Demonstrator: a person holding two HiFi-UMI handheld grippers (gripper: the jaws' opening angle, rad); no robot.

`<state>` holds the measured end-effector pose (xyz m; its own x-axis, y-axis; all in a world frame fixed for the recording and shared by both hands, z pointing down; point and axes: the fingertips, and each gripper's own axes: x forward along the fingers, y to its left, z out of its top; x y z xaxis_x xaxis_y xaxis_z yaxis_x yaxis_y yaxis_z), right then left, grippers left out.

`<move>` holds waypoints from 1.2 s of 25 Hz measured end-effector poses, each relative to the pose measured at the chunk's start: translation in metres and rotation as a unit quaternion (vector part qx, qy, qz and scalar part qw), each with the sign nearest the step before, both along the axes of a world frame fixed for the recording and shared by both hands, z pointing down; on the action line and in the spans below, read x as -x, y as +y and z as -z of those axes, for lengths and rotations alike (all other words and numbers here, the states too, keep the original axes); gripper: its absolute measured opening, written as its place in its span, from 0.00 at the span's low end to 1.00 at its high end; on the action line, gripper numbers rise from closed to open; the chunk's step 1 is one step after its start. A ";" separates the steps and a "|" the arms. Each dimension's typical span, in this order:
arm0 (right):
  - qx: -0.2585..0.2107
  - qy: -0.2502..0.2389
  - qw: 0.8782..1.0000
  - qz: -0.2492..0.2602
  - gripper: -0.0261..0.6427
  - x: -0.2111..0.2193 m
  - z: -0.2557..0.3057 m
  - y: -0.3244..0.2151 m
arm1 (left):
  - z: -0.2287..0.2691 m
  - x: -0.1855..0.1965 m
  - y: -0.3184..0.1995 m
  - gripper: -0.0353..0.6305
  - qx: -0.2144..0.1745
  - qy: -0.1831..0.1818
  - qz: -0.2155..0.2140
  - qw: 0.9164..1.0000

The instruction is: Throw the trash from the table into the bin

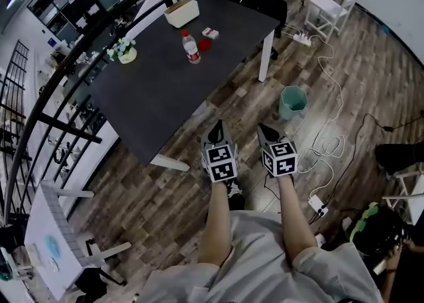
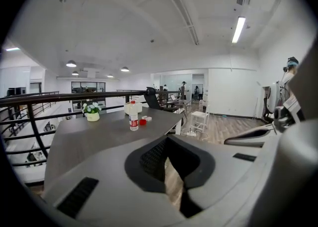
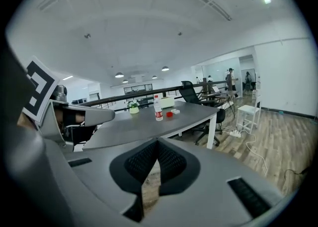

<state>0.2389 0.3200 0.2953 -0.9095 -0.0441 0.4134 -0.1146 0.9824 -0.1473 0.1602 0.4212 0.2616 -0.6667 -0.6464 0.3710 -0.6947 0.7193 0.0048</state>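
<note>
The left gripper (image 1: 217, 126) has its jaws pressed together with nothing between them; only wooden floor shows through the narrow slit behind the tips. The right gripper (image 1: 264, 129) is the same, jaws closed and empty. Both are held side by side in front of the person, over the floor, short of the near corner of the dark table (image 1: 159, 96) and touching nothing.

The trash sits toward the far end of the table: a clear plastic bottle (image 1: 191, 48) with a red cap and red label stands upright, a small red round thing (image 1: 205, 44) lies just beside it, and a small white and red box (image 1: 211, 32) lies just past that. Farther back are a cream box (image 1: 181, 12) and, off to the left, a small pot of white flowers (image 1: 124, 51).

The teal bin (image 1: 292, 101) stands open on the floor to the right of the table, near its white leg (image 1: 265, 60), ahead of the right gripper. White cables (image 1: 331, 142) trail across the floor beyond it.
</note>
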 end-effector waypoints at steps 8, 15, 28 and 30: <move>0.013 -0.002 1.000 -0.008 0.06 0.077 -0.004 -0.009 | 0.001 0.075 -0.023 0.09 -0.011 0.004 -0.034 0.999; -0.007 -0.011 1.000 -0.008 0.06 0.134 0.004 0.001 | 0.008 0.124 -0.016 0.09 -0.011 -0.005 -0.042 0.999; -0.004 -0.022 0.999 0.024 0.06 0.222 -0.006 -0.011 | 0.000 0.193 -0.020 0.09 -0.004 -0.014 -0.011 1.000; 0.003 -0.025 0.999 0.028 0.06 0.239 -0.009 -0.018 | -0.004 0.206 -0.025 0.09 0.003 -0.015 -0.005 1.000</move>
<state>-0.0005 0.3024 0.3040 -0.9299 0.0094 0.3678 -0.0521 0.9862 -0.1570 -0.0462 0.3966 0.2653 -0.6718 -0.6509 0.3536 -0.7012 0.7127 -0.0204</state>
